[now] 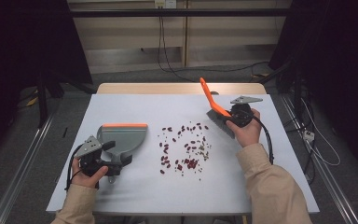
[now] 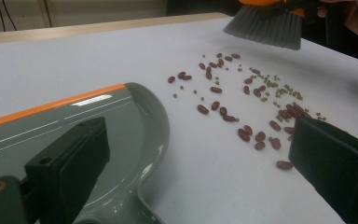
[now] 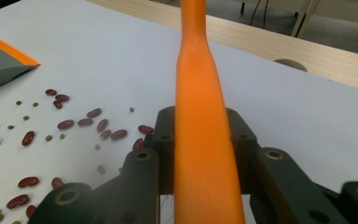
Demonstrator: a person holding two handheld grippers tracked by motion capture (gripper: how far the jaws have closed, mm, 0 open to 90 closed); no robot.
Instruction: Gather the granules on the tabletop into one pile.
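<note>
A brush with an orange handle (image 1: 209, 97) and grey bristles (image 1: 220, 122) is tilted above the right part of the table. My right gripper (image 1: 237, 115) is shut on its handle (image 3: 198, 70), which runs up between the jaws of the right gripper (image 3: 200, 122). Red beans and small green ones (image 1: 184, 147) lie scattered mid-table. A grey dustpan with an orange lip (image 1: 123, 139) rests flat to their left. My left gripper (image 1: 117, 153) sits at the pan's handle end. Its jaws stand wide apart in the left gripper view (image 2: 200, 154), one over the pan (image 2: 121, 116), one over the beans (image 2: 251, 107).
The white table top (image 1: 121, 107) ends at a wooden strip (image 1: 177, 87) on the far side. Cables hang at the wall behind and trail on the floor to the right. Metal rails run along the floor on both sides.
</note>
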